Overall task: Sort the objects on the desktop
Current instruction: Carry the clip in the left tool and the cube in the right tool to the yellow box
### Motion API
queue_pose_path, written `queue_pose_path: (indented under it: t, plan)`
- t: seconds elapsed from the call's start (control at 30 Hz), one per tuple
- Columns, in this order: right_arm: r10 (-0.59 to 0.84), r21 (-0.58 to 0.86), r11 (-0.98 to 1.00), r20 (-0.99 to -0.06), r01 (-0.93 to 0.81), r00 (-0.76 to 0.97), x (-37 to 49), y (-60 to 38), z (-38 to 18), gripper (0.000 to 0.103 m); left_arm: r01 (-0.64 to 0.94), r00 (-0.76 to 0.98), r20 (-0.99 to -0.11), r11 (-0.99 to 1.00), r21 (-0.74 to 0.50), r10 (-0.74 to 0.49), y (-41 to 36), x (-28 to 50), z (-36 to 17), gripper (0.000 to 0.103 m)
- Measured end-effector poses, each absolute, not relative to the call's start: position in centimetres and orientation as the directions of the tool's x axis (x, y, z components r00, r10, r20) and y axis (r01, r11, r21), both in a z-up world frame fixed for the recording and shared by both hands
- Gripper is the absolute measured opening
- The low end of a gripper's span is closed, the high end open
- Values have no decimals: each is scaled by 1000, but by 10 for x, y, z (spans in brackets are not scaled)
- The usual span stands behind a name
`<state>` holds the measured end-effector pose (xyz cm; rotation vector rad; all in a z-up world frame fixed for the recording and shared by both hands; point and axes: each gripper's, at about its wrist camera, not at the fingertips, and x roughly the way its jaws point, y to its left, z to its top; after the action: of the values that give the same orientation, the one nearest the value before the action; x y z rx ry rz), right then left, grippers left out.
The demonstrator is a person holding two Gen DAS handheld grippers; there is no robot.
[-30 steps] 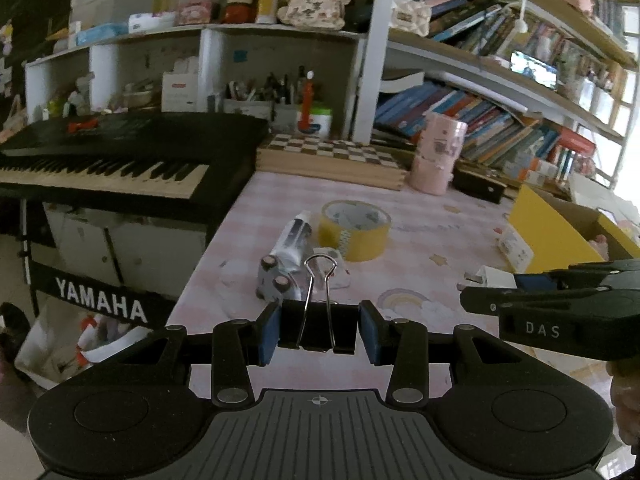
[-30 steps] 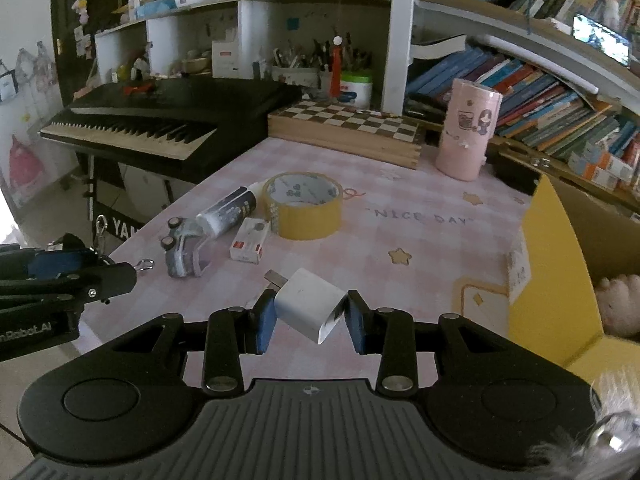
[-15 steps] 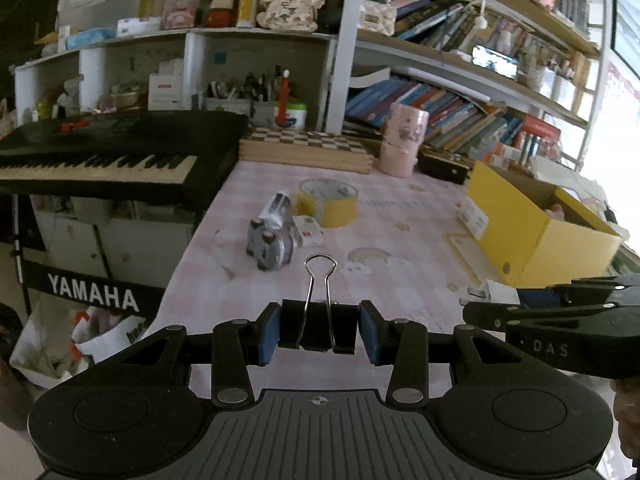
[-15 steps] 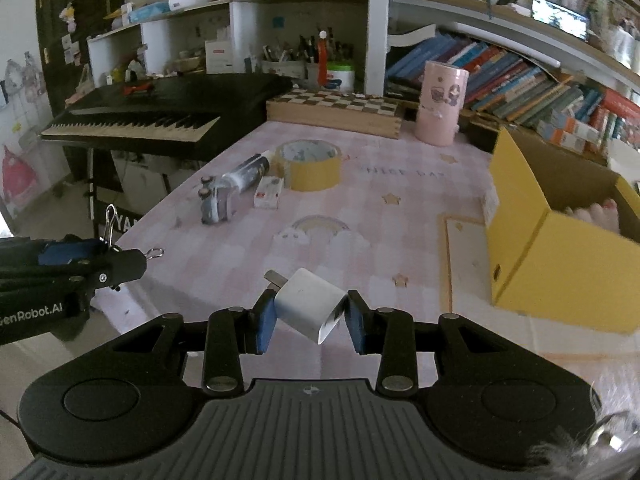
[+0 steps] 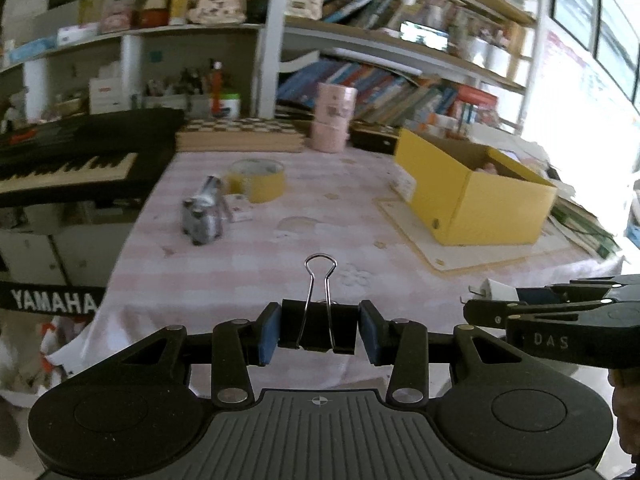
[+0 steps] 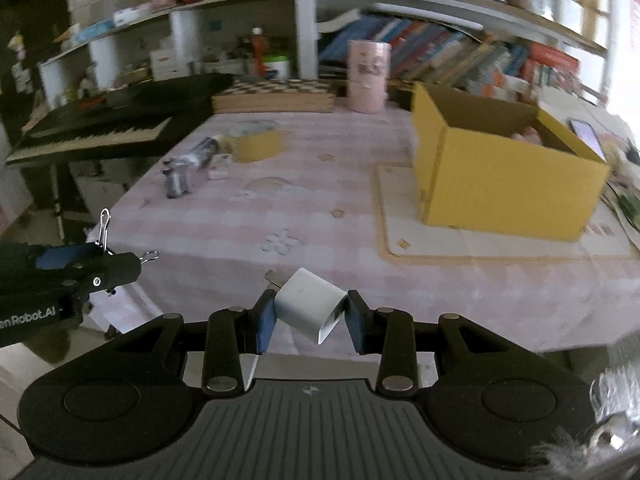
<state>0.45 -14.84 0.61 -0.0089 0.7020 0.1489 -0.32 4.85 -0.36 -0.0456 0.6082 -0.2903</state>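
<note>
1. The left gripper [image 5: 318,330] is clamped on a black binder clip [image 5: 318,326], blue pads pressing its two sides, one wire handle standing upright above the fingers.
2. The right gripper [image 6: 308,316] pinches a white charger plug [image 6: 310,308] that sits tilted between the pads, its metal prongs pointing up and to the left.
3. Both tools hang side by side at the near edge of the table [image 6: 320,200]; from the left wrist view the right gripper reaches in at the right with the plug at its tip, and from the right wrist view the left gripper shows at the left with the clip's handles sticking out.
4. On the pink checked cloth, the open yellow box [image 6: 500,176] stands to the right on a pale mat [image 6: 480,240].
5. Further back on the left lie a yellow tape roll [image 5: 258,180], a grey toy car [image 5: 202,220], a small tube and a little white box close together.
6. A black keyboard [image 5: 68,160] stands left of the table; a chessboard box [image 6: 276,94] and a pink cylinder [image 6: 366,76] sit at the far edge, below shelves of books.
</note>
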Motion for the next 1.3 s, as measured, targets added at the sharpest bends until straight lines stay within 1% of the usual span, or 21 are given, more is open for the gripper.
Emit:
queue_pose_path:
  t: [0.37,0.77,1.3]
  plan:
    - [41,44,999,-660,-16,750,-23,-183,2,34,373,732,-566,918,-136,-381,13,-7,-9,41]
    - [-39,50,994,-670,97,741,-33,-229,0,34,479,678,-574,868,-129,-459,-41,3,-9,41]
    - [-71,54,988,-678,146,732,-15,-294,6,34,517,659,-567,845,-136,-494,-103,27,-1,41]
